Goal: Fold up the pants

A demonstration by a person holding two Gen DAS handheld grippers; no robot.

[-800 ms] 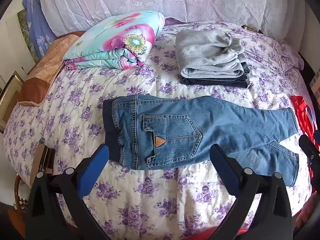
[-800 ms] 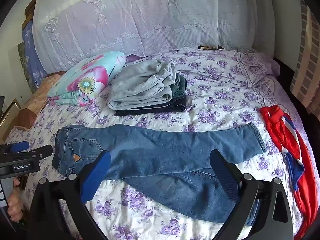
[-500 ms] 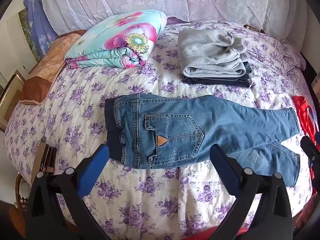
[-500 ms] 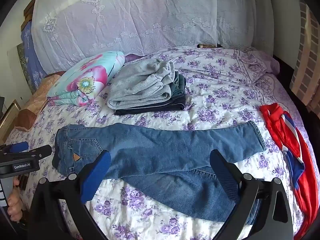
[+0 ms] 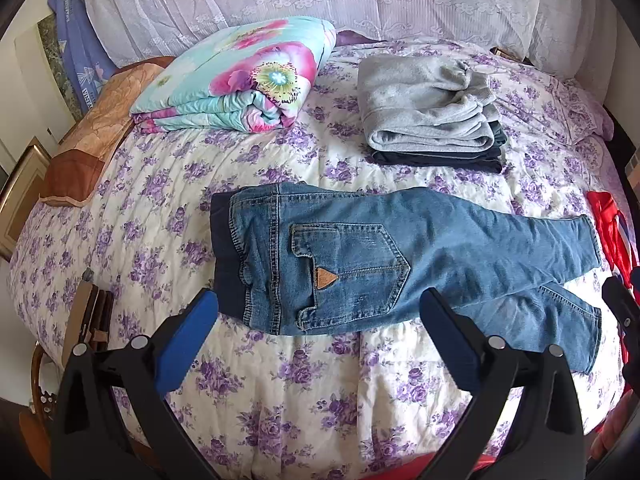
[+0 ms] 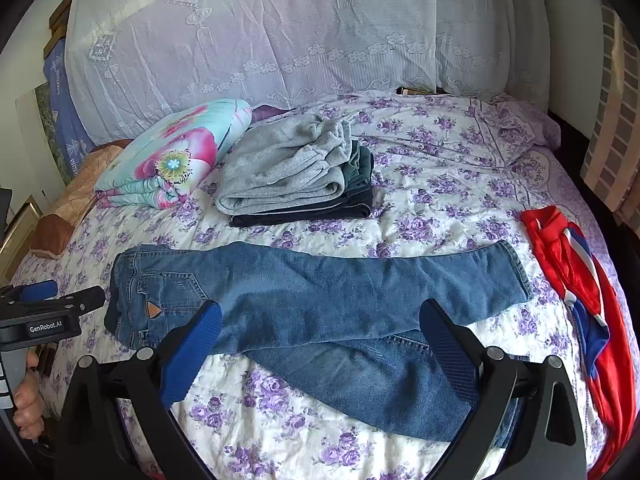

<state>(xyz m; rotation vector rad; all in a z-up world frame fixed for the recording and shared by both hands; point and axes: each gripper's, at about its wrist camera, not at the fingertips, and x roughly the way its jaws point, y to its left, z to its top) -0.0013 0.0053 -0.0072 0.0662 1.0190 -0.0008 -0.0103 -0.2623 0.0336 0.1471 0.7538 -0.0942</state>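
Nearby, folded clothes (image 5: 430, 110) behind jeans (image 5: 400, 256).

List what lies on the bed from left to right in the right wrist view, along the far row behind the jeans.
Floral folded quilt → stack of folded clothes with grey on top → red garment at the right edge.

- In the left wrist view the jeans (image 5: 400, 264) are seen slightly lower and further right than 0.8 s ago, with more of the quilt (image 5: 280, 392) shown beneath them
- In the right wrist view the jeans (image 6: 320, 300) and folded pile (image 6: 296, 176) are shifted slightly down; more of the lace cover (image 6: 280, 28) is shown
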